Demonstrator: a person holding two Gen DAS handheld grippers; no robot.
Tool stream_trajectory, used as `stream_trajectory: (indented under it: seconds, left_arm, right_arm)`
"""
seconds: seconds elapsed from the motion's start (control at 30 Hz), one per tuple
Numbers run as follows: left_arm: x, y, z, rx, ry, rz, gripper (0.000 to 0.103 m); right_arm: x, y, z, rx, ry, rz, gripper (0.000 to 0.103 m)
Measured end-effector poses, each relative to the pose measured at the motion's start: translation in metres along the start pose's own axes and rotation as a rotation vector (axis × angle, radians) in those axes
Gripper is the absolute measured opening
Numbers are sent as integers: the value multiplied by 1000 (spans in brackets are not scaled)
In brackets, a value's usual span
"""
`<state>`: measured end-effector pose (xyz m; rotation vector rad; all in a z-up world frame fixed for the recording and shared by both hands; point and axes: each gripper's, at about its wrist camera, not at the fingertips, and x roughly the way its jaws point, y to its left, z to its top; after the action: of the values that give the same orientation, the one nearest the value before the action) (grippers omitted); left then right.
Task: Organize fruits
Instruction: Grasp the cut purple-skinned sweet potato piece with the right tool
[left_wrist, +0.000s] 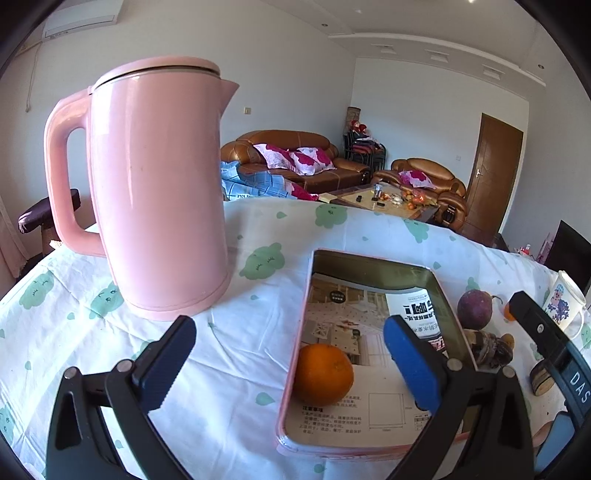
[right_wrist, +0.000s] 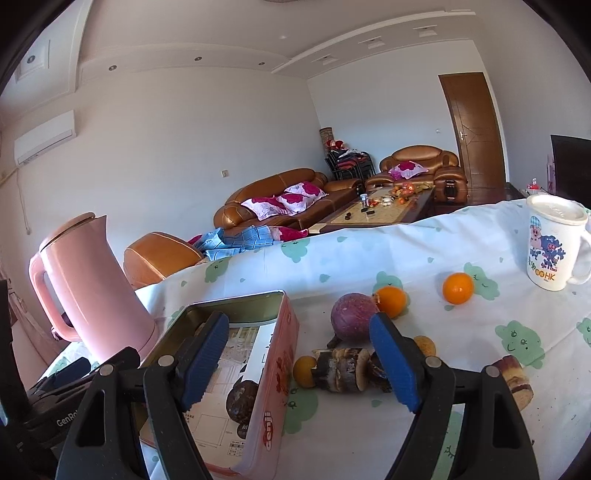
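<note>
Left gripper (left_wrist: 291, 365): black frame, blue ribbed pads, jaws spread wide, nothing clamped, pointing downward.
Right gripper (right_wrist: 299, 362): same build, jaws parted, pads gripping nothing, tilted gently downward.

**Partly hidden, cut off, unreadable**

The right gripper's blue pad (right_wrist: 394, 363) covers one end of the sugarcane piece (right_wrist: 341, 369). Another cane piece (right_wrist: 517, 382) sits half behind the gripper frame. The tin's (right_wrist: 275, 373) near end runs behind the gripper; its paper's print is unreadable.
</note>
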<state>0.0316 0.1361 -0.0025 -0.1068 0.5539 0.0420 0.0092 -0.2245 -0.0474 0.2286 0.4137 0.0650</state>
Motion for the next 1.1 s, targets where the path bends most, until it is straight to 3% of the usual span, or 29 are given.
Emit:
stream_trajectory:
  seconds: [0.27,0.53,0.83,1.1]
  left_arm:
    - [-9,-22,-7,118,-66,21,103]
    - [-24,-25,-9,120,-117,8,103]
    - [-35,-33,-19,89,-83,-3,103]
    - [-50,-71,-33,156,-48,-61,103]
  right_arm:
    - [-16,-7,-6,-53,0,-72,80]
    - [-33,-39,-5,-23,5,-132,80]
    - [-51,-82,0,-8,18,-192,80]
    - [-66,-146,2,86,95,-226,80]
